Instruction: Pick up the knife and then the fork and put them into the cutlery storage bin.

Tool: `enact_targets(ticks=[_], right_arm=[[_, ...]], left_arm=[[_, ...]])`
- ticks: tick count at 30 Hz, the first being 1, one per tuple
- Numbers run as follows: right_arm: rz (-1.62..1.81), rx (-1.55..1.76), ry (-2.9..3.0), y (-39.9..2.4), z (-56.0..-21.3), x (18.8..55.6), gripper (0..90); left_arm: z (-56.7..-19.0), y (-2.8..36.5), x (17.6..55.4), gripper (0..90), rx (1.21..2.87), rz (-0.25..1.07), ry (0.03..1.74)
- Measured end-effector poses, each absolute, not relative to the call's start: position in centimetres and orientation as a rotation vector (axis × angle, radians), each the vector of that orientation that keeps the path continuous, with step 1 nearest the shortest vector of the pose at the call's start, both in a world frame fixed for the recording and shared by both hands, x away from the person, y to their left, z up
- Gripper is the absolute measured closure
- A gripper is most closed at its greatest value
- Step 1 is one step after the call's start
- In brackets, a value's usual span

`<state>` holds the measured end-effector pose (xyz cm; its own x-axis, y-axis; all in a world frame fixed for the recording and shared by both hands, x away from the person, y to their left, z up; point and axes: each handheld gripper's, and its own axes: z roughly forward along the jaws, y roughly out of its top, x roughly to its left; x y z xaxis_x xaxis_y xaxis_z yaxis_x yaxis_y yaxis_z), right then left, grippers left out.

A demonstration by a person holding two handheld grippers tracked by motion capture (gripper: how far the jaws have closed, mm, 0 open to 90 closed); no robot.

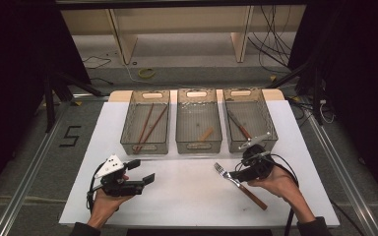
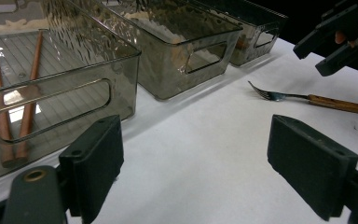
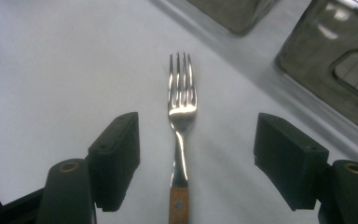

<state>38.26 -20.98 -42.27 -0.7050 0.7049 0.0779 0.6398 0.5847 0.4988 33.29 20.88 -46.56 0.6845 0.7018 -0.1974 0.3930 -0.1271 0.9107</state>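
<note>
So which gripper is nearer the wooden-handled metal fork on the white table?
Right. The right gripper hangs over the wooden-handled metal fork, open jaws either side of its neck. The left gripper sits well off to the fork's left, open.

A black "5", or perhaps an "S", is marked on the grey floor left of the table
</note>
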Motion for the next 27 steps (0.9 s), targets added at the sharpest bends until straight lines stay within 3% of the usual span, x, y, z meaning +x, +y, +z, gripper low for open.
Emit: enact_targets(ticks=[10, 27], right_arm=[[0.643, 1.127, 2.752, -20.7, -43.2, 37.5, 36.9], [0.462, 1.112, 2.813, -20.9, -44.6, 36.6, 56.8]], left_arm=[[-46.6, 20.9, 33.3, 17.7, 1.748, 0.337, 0.880], [-46.6, 20.9, 33.3, 17.7, 1.750, 0.336, 0.878]])
